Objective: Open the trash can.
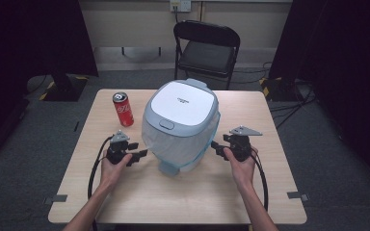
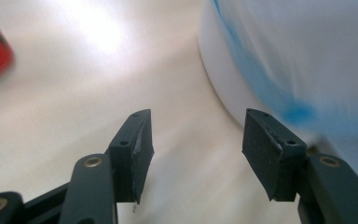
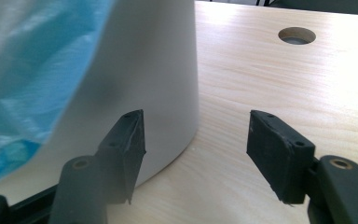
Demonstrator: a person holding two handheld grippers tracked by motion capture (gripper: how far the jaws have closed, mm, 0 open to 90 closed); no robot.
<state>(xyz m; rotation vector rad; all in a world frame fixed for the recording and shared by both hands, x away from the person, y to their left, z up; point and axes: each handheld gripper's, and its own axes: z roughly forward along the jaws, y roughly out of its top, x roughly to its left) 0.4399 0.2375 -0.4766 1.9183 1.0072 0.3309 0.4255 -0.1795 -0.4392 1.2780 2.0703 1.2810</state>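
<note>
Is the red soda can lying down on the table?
No, the red can stands upright on the table, left of the bin.

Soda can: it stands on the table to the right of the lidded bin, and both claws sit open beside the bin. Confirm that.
Wrong side. In the high view the red soda can stands left of the lidded bin, near the left claw. The rest holds: the left claw and the right claw both sit open beside the bin on the table.

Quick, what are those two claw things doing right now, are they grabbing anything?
Left gripper: open, nothing between its jaws, close beside the white bin.
Right gripper: open, holding nothing, at the bin's other side.
</note>
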